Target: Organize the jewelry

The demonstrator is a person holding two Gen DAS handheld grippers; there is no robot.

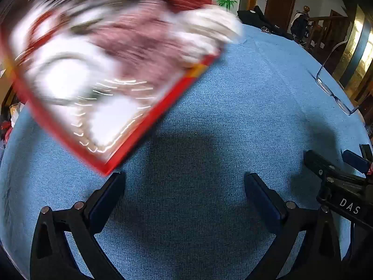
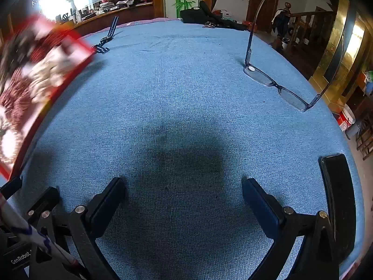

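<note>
Left wrist view. The left gripper (image 1: pixel 184 186) points down at the blue cloth (image 1: pixel 233 116) with its jaws spread wide and nothing between them. Above and to the left of the fingers, a red-edged tray (image 1: pixel 144 121) is heavily motion-blurred — it appears to be in transit, gripped at its far edge by a white-gloved hand (image 1: pixel 209 28). Bright beaded streaks on its white interior are probably the jewelry, but individual pieces cannot be told. A pair of eyeglasses (image 1: pixel 333 93) lies near the table's right edge. The right gripper (image 1: pixel 335 182) shows partly at the frame's right side.

Right wrist view. The right gripper (image 2: pixel 184 189) also points down at bare cloth, jaws fully spread, holding nothing. The tray (image 2: pixel 53 74) shows at the left edge, tilted and blurred. The eyeglasses (image 2: pixel 277 88) rest lens-down with both arms standing up. A dark strap-like item (image 2: pixel 107 37) lies at the far left of the cloth, apart from the tray; a flat black object (image 2: pixel 338 198) lies just beside the right finger.

Step in hand: judged as setup — the jewelry tray is being delivered, and neither gripper has engaged anything.

Next move: wait until the tray rests flat on the cloth. Then select one piece and approach with the jaws narrowed to suit a thin, loose item. Chains are likely to slip or tangle.
</note>
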